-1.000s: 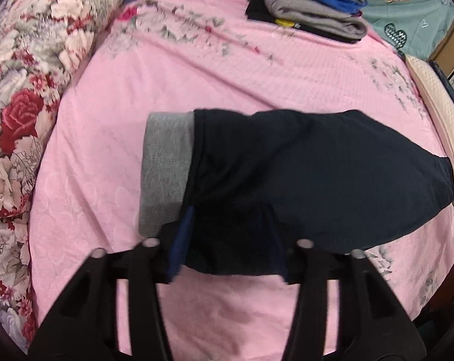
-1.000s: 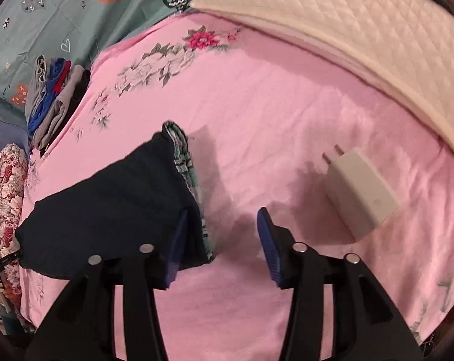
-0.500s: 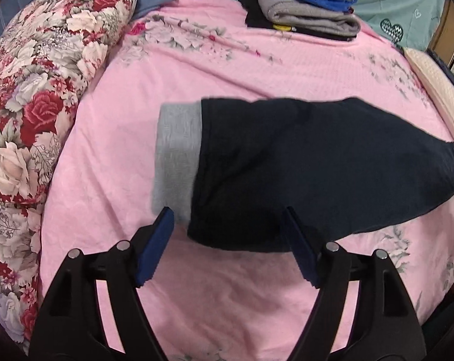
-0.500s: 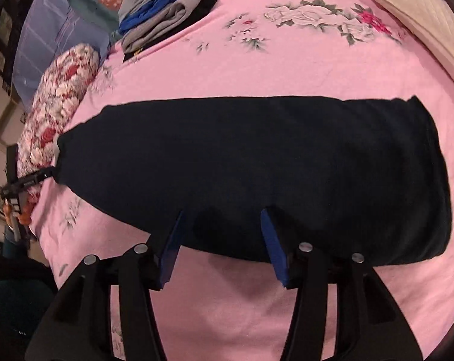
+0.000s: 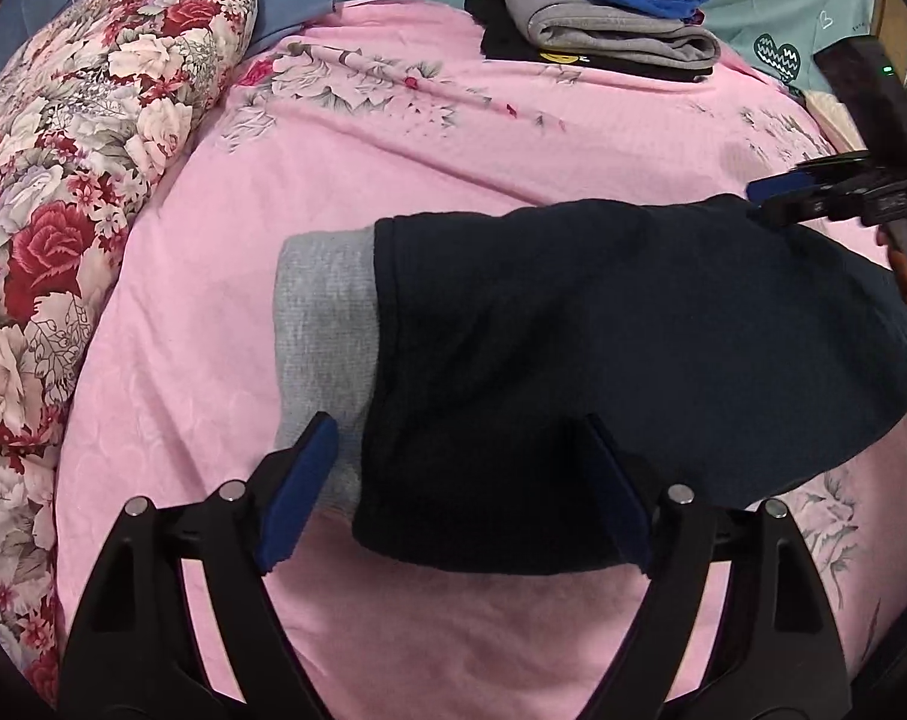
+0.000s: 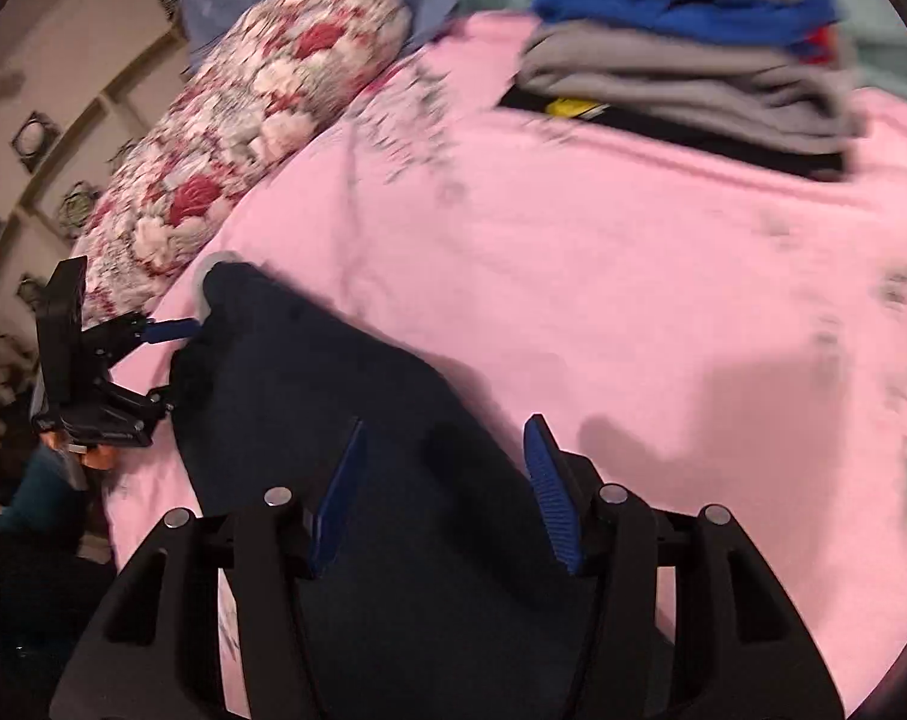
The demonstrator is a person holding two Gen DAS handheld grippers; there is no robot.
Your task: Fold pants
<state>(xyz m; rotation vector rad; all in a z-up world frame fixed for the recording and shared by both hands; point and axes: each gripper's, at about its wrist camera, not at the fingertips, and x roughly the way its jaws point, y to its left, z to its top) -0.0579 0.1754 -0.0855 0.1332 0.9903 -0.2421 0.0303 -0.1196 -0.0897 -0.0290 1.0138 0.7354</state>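
Dark navy pants (image 5: 603, 348) lie folded lengthwise on the pink bedsheet (image 5: 393, 156), with a grey cuff (image 5: 327, 336) sticking out at their left end. My left gripper (image 5: 453, 498) is open, its blue pads straddling the near left corner of the pants just above the cloth. My right gripper (image 6: 444, 492) is open over the other end of the pants (image 6: 345, 420); this view is blurred. The right gripper also shows in the left wrist view (image 5: 837, 198) at the far right edge of the pants. The left gripper shows in the right wrist view (image 6: 171, 360).
A stack of folded grey, blue and black clothes (image 5: 609, 24) sits at the far edge of the bed. A floral pillow (image 5: 75, 180) lies along the left side. A teal patterned sheet (image 5: 783, 0) lies at the back right.
The left gripper has moved forward over the near corner of the pants. The right gripper has swung left along the pants, its view turning toward the clothes stack and pillow.
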